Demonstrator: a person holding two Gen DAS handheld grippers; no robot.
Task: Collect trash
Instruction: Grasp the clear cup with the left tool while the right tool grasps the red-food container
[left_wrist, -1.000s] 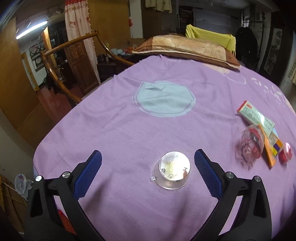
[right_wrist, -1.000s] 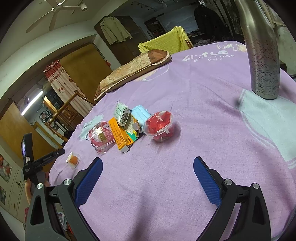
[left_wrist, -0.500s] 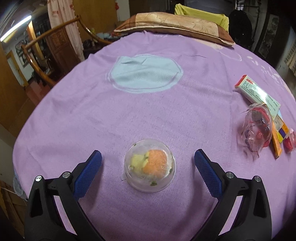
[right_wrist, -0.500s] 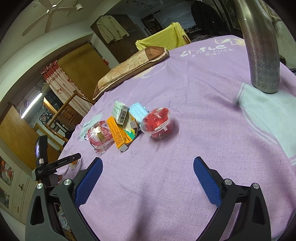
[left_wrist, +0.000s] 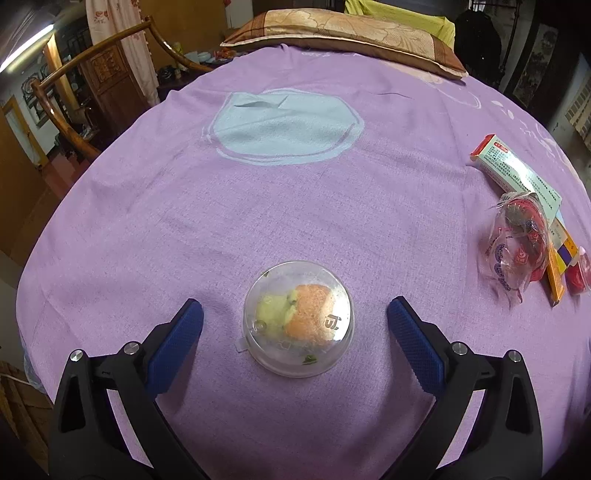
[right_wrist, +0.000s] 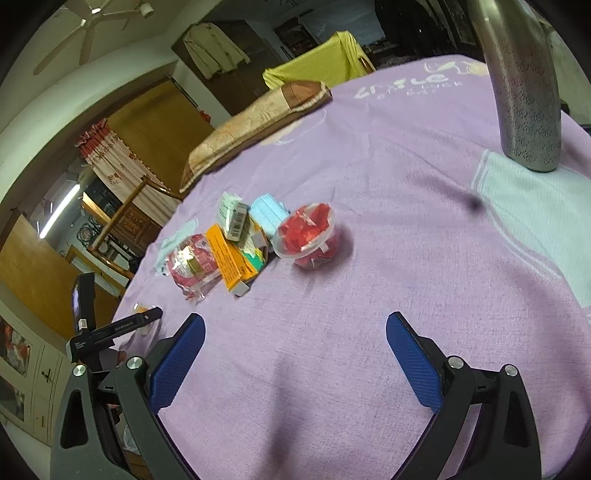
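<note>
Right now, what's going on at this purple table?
A person with two handheld grippers is collecting trash. The left gripper is open, its fingers on either side of a clear domed cup of food scraps, not yet gripping it. The right gripper is open and empty above bare cloth, facing a pile of boxes, a wrapper and a cup of red scraps.

Clear domed cup (left_wrist: 298, 318) with orange and yellow-green scraps sits rim-down on purple cloth. Pile of wrappers, boxes, red-filled cup (right_wrist: 306, 236) lies well apart.
</note>
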